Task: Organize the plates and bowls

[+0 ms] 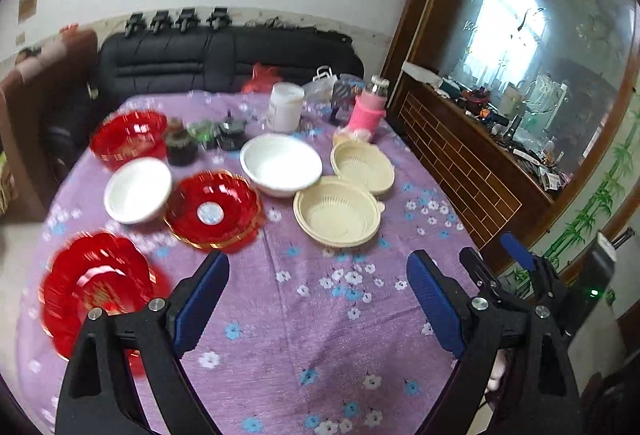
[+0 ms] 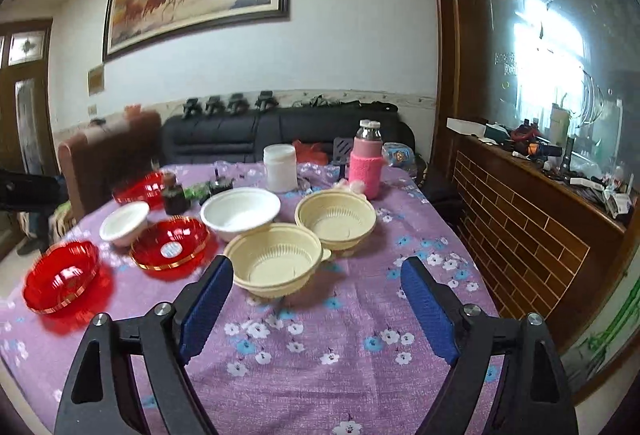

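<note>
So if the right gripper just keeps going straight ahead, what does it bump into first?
Probably the near cream bowl. It sits just ahead of the open right gripper, slightly toward its left finger. Depth is hard to judge, so the gripper could pass above it.

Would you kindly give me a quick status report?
Left gripper open, empty. Right gripper open, empty. Cream bowl nearest, unstacked. Nothing blocking.

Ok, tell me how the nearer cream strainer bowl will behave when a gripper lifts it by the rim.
The nearer cream strainer bowl looks like thin moulded plastic, so probably light, and its rim may flex under a pinch. Its slotted base and smooth glossy wall suggest it could slip between the pads. It sits wide and low on the purple tablecloth, so a push would likely slide it rather than tip it.
</note>
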The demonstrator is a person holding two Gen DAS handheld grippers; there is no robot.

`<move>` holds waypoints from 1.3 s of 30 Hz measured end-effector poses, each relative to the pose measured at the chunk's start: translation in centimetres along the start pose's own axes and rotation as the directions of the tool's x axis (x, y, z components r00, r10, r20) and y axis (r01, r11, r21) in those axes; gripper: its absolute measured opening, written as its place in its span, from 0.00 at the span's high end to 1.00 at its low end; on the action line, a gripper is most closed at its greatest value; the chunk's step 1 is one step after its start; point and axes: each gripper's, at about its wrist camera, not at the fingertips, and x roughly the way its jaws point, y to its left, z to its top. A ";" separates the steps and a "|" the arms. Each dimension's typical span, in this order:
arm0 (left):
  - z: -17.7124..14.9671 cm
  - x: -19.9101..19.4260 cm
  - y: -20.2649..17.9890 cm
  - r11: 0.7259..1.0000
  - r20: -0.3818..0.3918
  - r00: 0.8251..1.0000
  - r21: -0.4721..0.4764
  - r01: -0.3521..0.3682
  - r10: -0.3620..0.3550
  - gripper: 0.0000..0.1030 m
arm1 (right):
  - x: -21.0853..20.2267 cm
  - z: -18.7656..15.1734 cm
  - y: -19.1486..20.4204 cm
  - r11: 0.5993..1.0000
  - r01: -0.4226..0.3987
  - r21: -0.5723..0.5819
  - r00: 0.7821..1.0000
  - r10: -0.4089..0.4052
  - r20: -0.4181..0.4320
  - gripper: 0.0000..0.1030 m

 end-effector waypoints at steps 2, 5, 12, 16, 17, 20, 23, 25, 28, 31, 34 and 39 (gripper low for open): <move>0.9 -1.9 0.2 1.000 0.013 1.000 0.016 -0.025 0.025 0.13 | -0.4 0.7 0.3 1.000 -0.019 -0.005 1.000 0.019 0.011 0.14; 2.8 -4.9 1.2 0.997 0.029 0.997 0.018 -0.077 0.076 0.13 | -0.9 2.3 2.1 0.997 -0.072 -0.026 0.997 0.072 0.036 0.14; 8.5 -10.1 4.7 0.973 0.041 0.972 -0.014 -0.230 0.231 0.13 | -4.1 11.3 5.5 0.975 -0.217 -0.044 0.970 0.221 0.106 0.14; 12.0 -14.6 6.6 0.923 0.103 0.920 0.028 -0.384 0.379 0.12 | -5.9 18.7 6.3 0.962 -0.271 -0.034 0.954 0.273 0.125 0.13; 12.6 -15.8 7.4 0.909 0.129 0.904 0.031 -0.415 0.408 0.12 | -6.3 20.2 6.5 0.960 -0.276 -0.040 0.952 0.279 0.128 0.13; 13.0 -17.8 10.1 0.902 0.184 0.886 -0.003 -0.432 0.426 0.02 | -7.3 25.6 6.8 0.962 -0.270 -0.040 0.951 0.273 0.148 0.09; 11.9 -16.8 13.1 0.911 0.178 0.894 -0.057 -0.408 0.411 0.01 | -5.3 27.1 7.7 0.951 -0.307 -0.022 0.945 0.308 0.106 0.04; 10.5 -14.1 15.9 0.914 0.138 0.904 -0.088 -0.397 0.406 0.01 | -2.5 25.4 8.7 0.939 -0.345 -0.001 0.938 0.344 0.042 0.03; 8.3 -7.9 20.0 0.909 0.005 0.913 -0.103 -0.405 0.407 0.01 | 3.4 21.4 10.9 0.930 -0.368 0.022 0.923 0.368 -0.115 0.03; 6.6 -2.6 23.7 0.905 -0.096 0.917 -0.147 -0.399 0.388 0.01 | 10.0 16.5 13.1 0.918 -0.393 0.051 0.874 0.390 -0.289 0.03; 5.4 1.3 26.8 0.906 -0.146 0.927 -0.206 -0.370 0.346 0.05 | 15.8 13.0 15.2 0.914 -0.398 0.079 0.833 0.396 -0.386 0.05; 5.3 7.6 30.1 0.900 -0.225 0.932 -0.274 -0.340 0.284 0.12 | 24.3 8.8 19.1 0.904 -0.408 0.129 0.752 0.413 -0.514 0.25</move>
